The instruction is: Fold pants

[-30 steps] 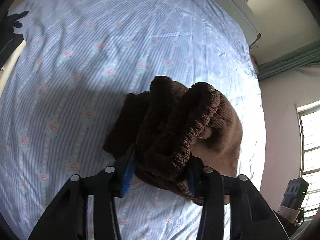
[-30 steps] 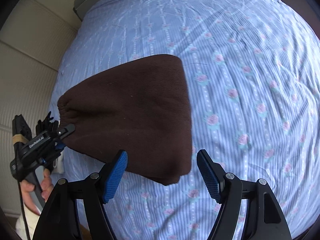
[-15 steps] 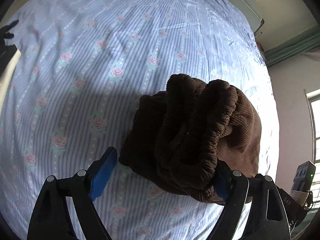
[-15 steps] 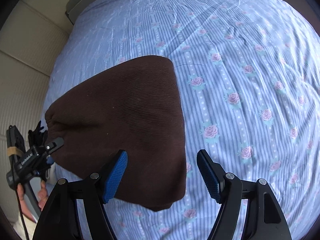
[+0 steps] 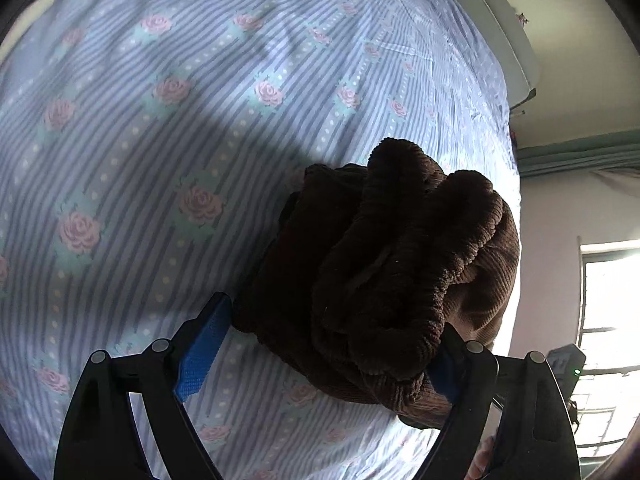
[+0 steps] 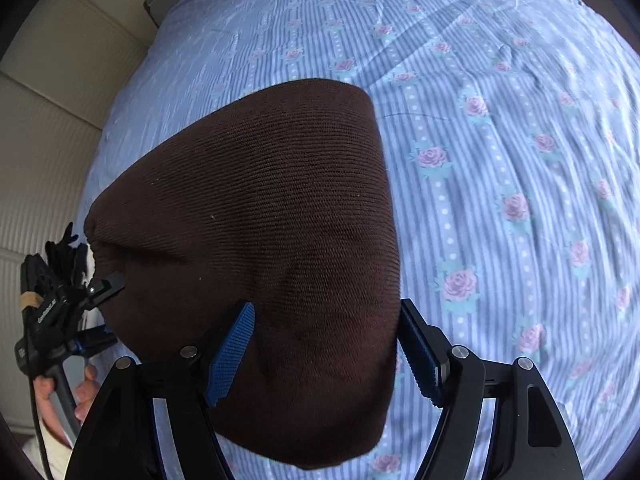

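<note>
A: Left wrist view, foreground: the left gripper [image 5: 320,354], its jaws spread wide. What lies between them?

B: The bunched end of the brown corduroy pants [image 5: 384,280]. The blue left pad [image 5: 202,354] stands clear of the cloth or only just meets its edge; the right pad is largely hidden under the gathered folds, so contact there cannot be told. The jaws have just been opening, and no clamping on the fabric is visible.

A: And the garment's support?

B: It rests on the striped, rose-printed bedsheet [image 5: 160,140]. A thick ribbed fold, likely the waistband, rises toward the lens. Beyond the bed's far edge are a pale wall and a bright window [image 5: 608,320] at right.

A: Right wrist view, same order.

B: The right gripper [image 6: 324,354], jaws apart. The smooth, folded face of the pants [image 6: 260,220] fills the gap between the blue pads; the left pad lies over the cloth, while the right pad sits at the fabric's right edge. No pinching of the fabric shows.

A: Outward from there?

B: The pants lie flat on the bedsheet [image 6: 500,140]. At the garment's left end the other gripper [image 6: 80,312] appears, held by a hand [image 6: 60,396]. A cream padded headboard [image 6: 44,140] borders the bed at left.
</note>
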Action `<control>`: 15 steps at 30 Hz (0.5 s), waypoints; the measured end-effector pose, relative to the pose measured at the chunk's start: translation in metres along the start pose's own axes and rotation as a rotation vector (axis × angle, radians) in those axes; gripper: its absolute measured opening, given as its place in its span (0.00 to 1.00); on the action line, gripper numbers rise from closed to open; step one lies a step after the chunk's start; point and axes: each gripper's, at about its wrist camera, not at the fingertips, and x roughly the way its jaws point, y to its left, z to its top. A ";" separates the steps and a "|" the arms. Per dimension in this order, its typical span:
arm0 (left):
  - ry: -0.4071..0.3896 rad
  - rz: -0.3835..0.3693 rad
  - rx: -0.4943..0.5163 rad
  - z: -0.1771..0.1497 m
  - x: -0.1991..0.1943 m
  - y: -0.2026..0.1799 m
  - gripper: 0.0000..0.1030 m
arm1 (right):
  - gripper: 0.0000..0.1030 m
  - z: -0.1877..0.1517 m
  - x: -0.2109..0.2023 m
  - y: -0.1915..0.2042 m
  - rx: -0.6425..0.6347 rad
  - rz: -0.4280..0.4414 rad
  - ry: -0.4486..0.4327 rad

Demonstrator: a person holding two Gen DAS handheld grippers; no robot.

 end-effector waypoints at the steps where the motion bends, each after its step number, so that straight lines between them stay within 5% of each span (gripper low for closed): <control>1: 0.004 -0.009 -0.008 -0.002 0.000 0.002 0.84 | 0.73 0.001 0.003 -0.002 0.009 0.006 0.003; 15: -0.011 -0.071 -0.085 -0.015 0.010 0.013 0.90 | 0.77 0.003 0.020 -0.012 0.029 0.026 0.007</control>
